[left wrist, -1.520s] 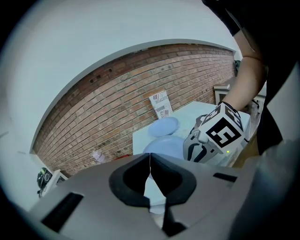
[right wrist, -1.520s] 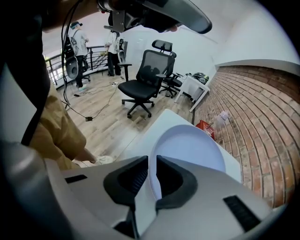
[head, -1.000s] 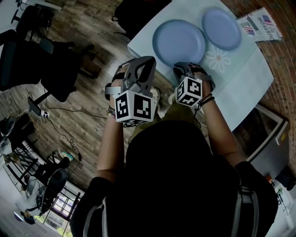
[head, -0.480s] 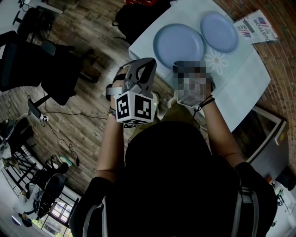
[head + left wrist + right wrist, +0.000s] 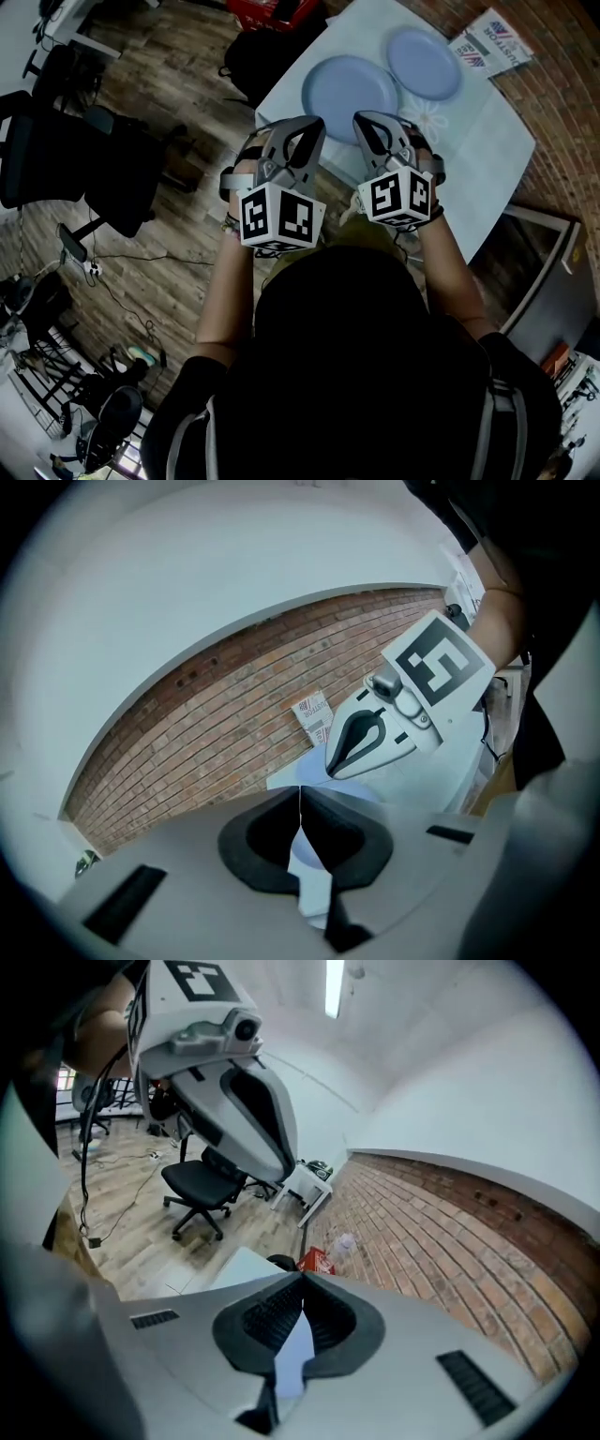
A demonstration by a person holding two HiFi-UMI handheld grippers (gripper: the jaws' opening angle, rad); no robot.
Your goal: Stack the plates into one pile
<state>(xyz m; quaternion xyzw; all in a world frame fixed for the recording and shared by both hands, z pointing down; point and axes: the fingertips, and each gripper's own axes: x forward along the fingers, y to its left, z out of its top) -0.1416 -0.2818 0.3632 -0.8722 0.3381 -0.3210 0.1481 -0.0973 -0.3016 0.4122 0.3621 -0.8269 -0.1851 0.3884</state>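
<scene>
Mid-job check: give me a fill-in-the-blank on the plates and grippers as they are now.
On the table lie ___ plates: a larger plate and a smaller plate.
Both are ___ in colour.
The left gripper and the right gripper each have jaws ___, with nothing between them.
Missing words: two; blue; shut.

top [image 5: 356,375]: black, grey-striped sleeves [image 5: 192,441] | left gripper [image 5: 307,125], right gripper [image 5: 366,120]: grey, black-white marker cubes [image 5: 275,216]
</scene>
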